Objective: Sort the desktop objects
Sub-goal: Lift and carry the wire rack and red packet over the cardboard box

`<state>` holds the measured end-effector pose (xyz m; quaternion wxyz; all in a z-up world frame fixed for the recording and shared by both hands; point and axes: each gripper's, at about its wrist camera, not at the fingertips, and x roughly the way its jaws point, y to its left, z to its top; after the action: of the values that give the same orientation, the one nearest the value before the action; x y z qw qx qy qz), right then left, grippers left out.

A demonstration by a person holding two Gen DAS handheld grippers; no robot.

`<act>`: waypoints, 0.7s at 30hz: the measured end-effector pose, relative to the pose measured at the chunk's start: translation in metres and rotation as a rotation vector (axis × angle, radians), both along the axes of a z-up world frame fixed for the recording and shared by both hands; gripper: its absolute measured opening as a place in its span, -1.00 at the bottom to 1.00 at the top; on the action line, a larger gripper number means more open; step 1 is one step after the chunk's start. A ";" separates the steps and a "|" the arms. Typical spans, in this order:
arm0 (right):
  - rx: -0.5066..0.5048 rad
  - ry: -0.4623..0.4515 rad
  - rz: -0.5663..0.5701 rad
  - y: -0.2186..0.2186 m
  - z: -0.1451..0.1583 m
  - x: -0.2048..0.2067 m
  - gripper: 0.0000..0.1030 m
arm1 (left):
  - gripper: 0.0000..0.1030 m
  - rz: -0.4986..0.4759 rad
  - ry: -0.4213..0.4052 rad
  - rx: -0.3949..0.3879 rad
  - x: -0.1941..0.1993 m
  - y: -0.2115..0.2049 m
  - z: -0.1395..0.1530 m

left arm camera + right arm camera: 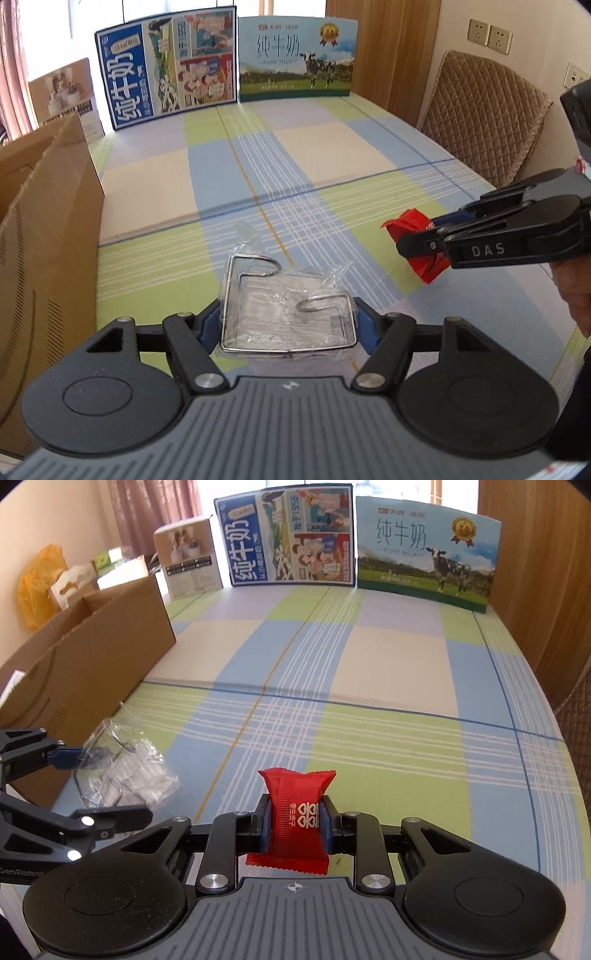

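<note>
- The left gripper (288, 326) is clenched on a wire rack (286, 314) wrapped in clear plastic; its blue pads press against the rack's two sides, and the two hooks of the rack point away toward twelve o'clock.
- In the right wrist view the same wrapped rack (129, 771) shows at nine o'clock, held in front of the open cardboard box (92, 657).
- The right gripper (294, 821) grasps a red candy packet (295, 812) by its middle; the packet stands upright between the blue pads, with crimped ends above and below them.
- From the left wrist view the right gripper (424, 236) comes in from three o'clock with the red packet (413, 236) in its tips, over the checked tablecloth (314, 184).
- Two milk cartons (291, 535) stand side by side at twelve o'clock at the far edge of the table, a smaller printed box (188, 561) just to their eleven o'clock side.
- A quilted chair back (487, 114) stands at two o'clock beside the table.
</note>
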<state>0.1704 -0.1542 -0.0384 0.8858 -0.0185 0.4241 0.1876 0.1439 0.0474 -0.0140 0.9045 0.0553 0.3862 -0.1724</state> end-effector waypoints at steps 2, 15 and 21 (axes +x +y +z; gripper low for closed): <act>0.013 -0.006 -0.004 0.002 0.005 -0.004 -0.56 | 0.28 0.012 -0.008 -0.019 -0.003 0.003 0.008; 0.121 -0.107 0.070 0.061 0.065 -0.032 -0.56 | 0.28 0.100 -0.081 0.025 -0.036 0.056 0.075; 0.140 -0.156 0.168 0.117 0.097 -0.036 -0.56 | 0.28 0.171 -0.128 0.053 -0.049 0.100 0.104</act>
<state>0.1345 -0.0373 0.0588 0.8963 -0.0065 0.3370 0.2880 0.0948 0.1474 0.0904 0.9369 0.0570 0.3355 -0.0803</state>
